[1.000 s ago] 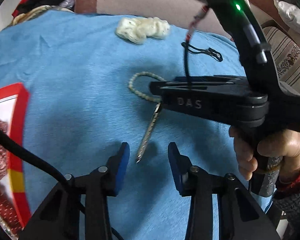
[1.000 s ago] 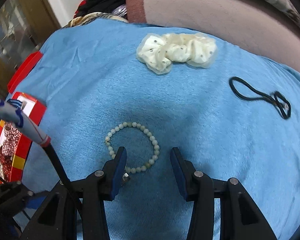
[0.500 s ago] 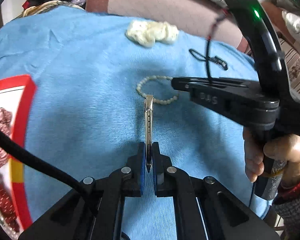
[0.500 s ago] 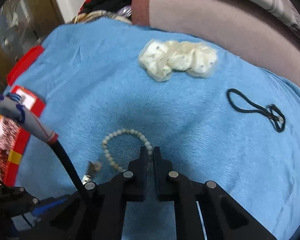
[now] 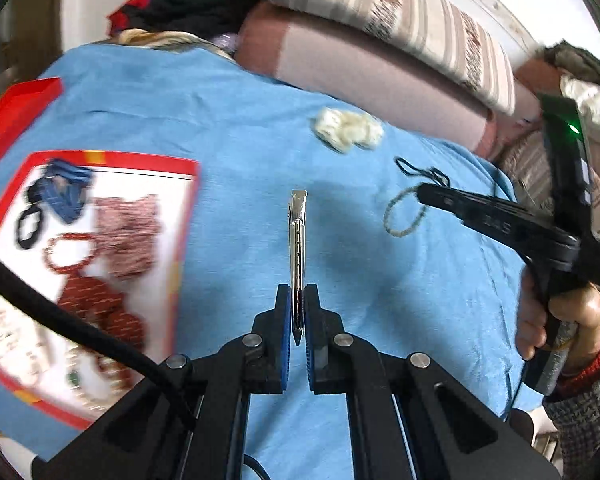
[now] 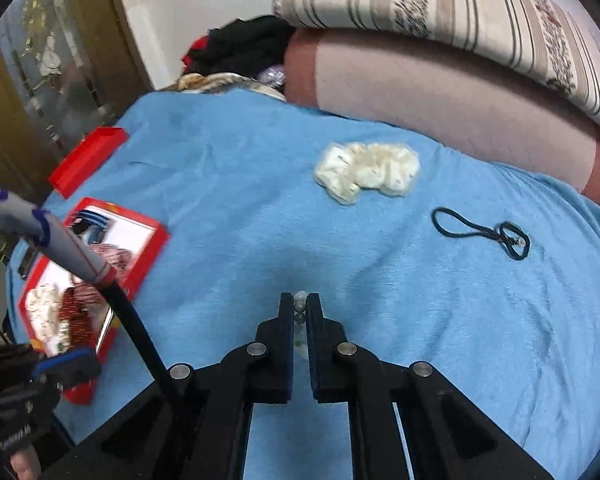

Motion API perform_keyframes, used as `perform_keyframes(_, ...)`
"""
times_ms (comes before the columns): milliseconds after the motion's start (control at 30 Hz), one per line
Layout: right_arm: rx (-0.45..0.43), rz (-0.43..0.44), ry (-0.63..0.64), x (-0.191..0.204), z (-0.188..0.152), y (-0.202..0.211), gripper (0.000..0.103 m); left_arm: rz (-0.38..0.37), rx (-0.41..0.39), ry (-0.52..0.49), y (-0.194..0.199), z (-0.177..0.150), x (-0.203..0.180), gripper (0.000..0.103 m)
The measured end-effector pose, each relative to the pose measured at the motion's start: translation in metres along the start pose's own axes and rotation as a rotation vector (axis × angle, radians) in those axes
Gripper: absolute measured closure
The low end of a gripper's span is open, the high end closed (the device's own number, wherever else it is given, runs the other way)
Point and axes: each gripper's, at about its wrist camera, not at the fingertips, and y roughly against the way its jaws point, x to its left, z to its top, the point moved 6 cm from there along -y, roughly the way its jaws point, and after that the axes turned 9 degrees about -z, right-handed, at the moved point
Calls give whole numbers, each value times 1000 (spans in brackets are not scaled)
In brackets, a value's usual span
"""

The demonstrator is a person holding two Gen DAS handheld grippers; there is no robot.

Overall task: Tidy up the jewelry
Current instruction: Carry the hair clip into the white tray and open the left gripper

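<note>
Scrunchie (image 6: pixel 367 176), black cord (image 6: pixel 480 232) on blue cloth (image 6: pixel 420 320).

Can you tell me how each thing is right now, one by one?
left gripper: shut on the hair clip
hair clip: lifted, pointing away
right gripper: shut on the bead bracelet
bead bracelet: hanging, lifted
red box: open, holding accessories
cream scrunchie: lying on cloth
black hair tie: lying on cloth

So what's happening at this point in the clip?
A person is sorting jewelry on a blue cloth with two handheld grippers. The left gripper is shut on a silver hair clip, and the right gripper is shut on a pale bead bracelet. A cream scrunchie and a black cord lie on the cloth. The red tray already holds several pieces.
</note>
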Motion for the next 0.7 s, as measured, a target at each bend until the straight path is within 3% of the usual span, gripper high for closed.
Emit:
perform_keyframes(400, -17, 155, 138, 126, 14, 27, 97, 202, -93, 134, 82, -2, 129, 97)
perform_keyframes(700, 9, 263, 228, 223, 33, 11, 97, 332, -100, 204, 104, 2, 219, 97)
